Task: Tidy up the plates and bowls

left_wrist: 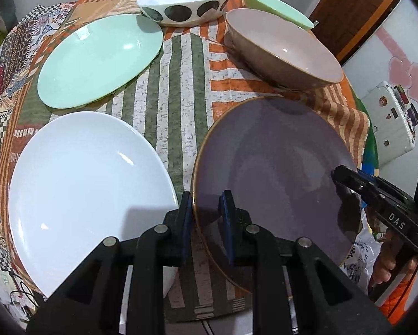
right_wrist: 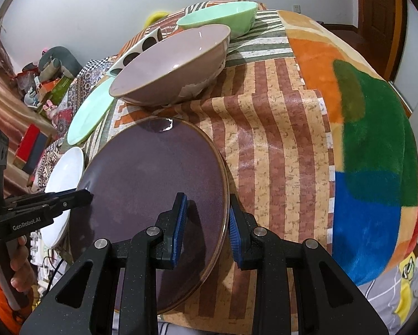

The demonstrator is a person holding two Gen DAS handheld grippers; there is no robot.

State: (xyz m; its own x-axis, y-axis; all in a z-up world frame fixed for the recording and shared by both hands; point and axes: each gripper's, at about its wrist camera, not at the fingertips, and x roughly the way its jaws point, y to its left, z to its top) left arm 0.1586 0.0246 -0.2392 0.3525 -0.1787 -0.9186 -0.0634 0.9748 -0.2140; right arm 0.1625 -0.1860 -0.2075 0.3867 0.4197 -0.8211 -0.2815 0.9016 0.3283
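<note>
While both my grippers clamp its rim, the purple plate (left_wrist: 278,167) sits empty.
Left gripper (left_wrist: 206,215) and right gripper (right_wrist: 206,220) pinch opposite edges; the pink bowl (left_wrist: 287,47) holds nothing.

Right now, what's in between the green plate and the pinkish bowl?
Only tablecloth, no dishes. The left wrist view shows a bare striped stretch between the green plate and the pinkish bowl. The spotted bowl sits further back, behind the gap.
</note>
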